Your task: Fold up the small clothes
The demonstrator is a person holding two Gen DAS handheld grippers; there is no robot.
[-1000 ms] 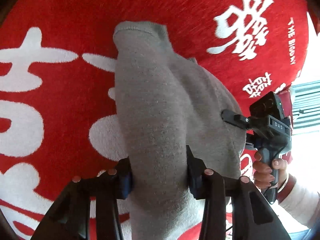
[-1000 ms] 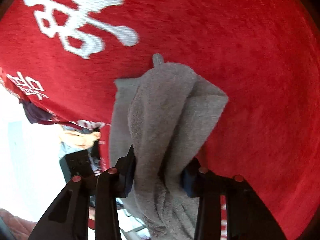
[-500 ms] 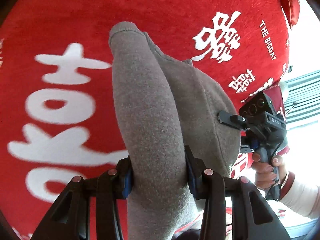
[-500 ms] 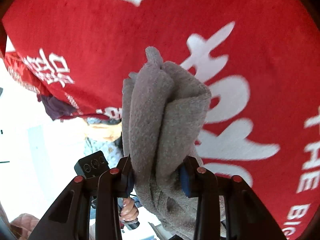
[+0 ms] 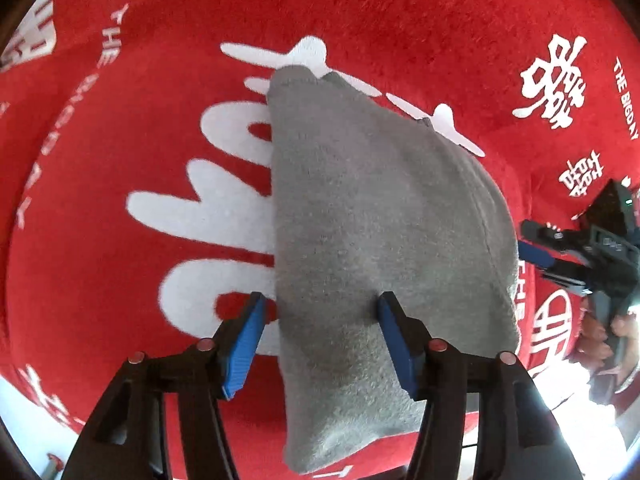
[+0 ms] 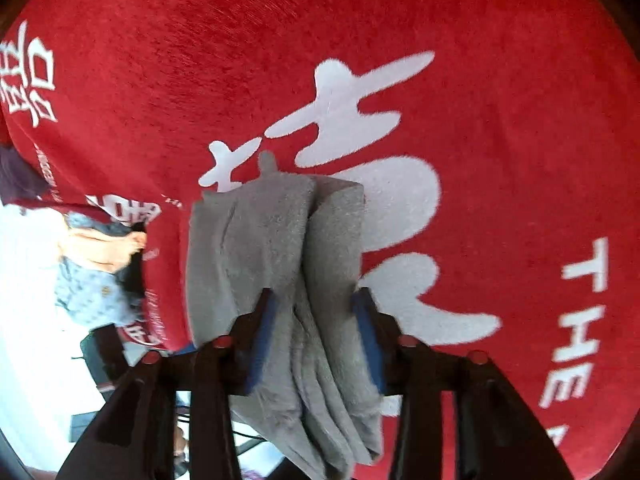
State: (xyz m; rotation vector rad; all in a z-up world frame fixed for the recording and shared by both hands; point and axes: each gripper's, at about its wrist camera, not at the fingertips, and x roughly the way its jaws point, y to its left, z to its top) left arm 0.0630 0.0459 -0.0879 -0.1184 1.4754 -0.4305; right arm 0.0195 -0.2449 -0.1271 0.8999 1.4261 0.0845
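A folded grey garment lies on a red blanket printed with big white characters. My left gripper straddles its near end with the jaws opening. The left blue pad stands clear of the cloth, while the right pad is at its edge. In the right wrist view the same garment shows as several stacked layers. My right gripper has those layers between its pads, its jaws opening and the blue faces showing. The right gripper also appears at the garment's right edge in the left wrist view.
A hand holds the right gripper's grip at the blanket's right border. Past the blanket's left edge in the right wrist view are a person's blue patterned clothing and a bright floor. Red blanket stretches all around the garment.
Both grippers carried the garment across the blanket over the large white characters. Their jaws have widened since half a second ago, and the left gripper's left pad has come off the cloth.
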